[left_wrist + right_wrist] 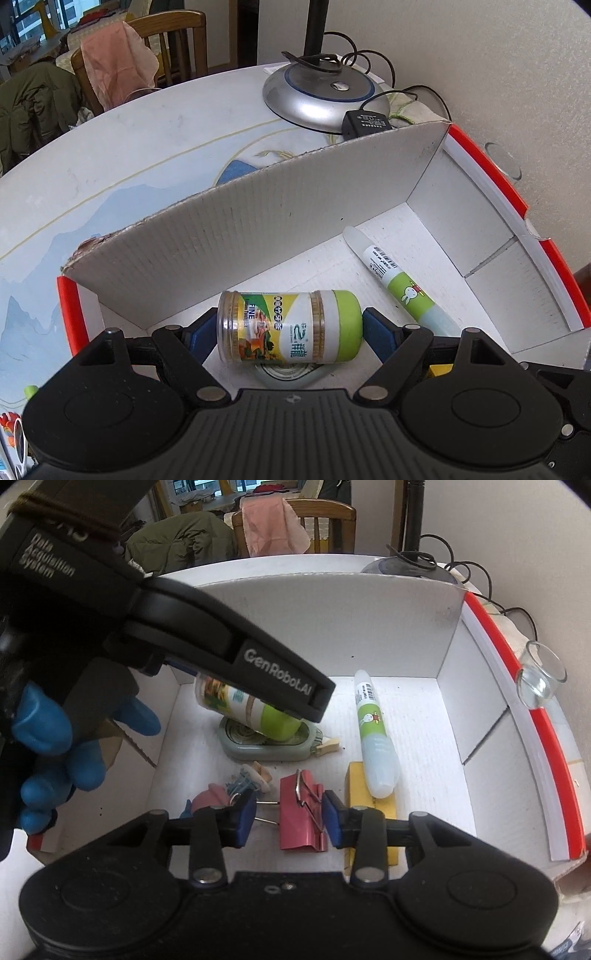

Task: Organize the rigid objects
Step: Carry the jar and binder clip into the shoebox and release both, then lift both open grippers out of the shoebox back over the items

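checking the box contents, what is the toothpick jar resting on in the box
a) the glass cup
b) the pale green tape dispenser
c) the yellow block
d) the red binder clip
b: in the right wrist view the toothpick jar lies tilted on the pale green tape dispenser, apart from the yellow block and the red binder clip.

Left claw [288,328] clamped, right claw [289,821] slack, both angled downward.

Both pictures are bright, with soft, even light and only faint shadows. Daylight comes through the windows [22,26] far behind. The round lens bends straight lines near the edges, and the corners go black. Close things in the right wrist view look a bit blurry.
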Action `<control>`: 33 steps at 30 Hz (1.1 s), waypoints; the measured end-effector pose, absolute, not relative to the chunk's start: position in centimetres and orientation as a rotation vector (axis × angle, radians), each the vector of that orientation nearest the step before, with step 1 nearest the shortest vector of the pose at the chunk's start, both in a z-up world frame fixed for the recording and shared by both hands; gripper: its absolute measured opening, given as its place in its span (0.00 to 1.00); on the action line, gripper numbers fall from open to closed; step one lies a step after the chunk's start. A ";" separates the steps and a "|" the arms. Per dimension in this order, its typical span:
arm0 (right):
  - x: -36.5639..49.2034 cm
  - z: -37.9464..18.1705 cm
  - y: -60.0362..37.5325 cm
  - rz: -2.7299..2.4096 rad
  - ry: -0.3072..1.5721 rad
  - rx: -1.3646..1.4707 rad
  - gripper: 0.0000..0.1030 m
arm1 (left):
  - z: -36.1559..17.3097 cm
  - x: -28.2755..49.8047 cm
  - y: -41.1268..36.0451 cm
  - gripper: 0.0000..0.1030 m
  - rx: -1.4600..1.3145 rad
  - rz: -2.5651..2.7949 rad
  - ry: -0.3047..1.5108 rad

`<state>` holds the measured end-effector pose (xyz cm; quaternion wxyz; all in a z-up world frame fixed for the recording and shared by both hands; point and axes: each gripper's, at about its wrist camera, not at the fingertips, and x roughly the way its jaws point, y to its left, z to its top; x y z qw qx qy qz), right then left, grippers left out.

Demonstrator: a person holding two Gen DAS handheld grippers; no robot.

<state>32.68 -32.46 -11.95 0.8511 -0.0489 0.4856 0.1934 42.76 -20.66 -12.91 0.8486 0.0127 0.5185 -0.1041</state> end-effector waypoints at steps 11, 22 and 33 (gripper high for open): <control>31.3 -10.4 -33.4 0.374 0.982 -0.053 0.47 | -10.3 40.3 -19.6 0.79 -0.016 -0.229 1.020; 29.2 -7.8 -33.7 0.357 0.919 -0.028 0.56 | -7.0 36.4 -16.4 0.79 -0.059 -0.207 0.924; 26.4 -4.8 -32.5 0.351 0.837 -0.002 0.62 | -3.9 31.3 -12.5 0.79 -0.083 -0.214 0.820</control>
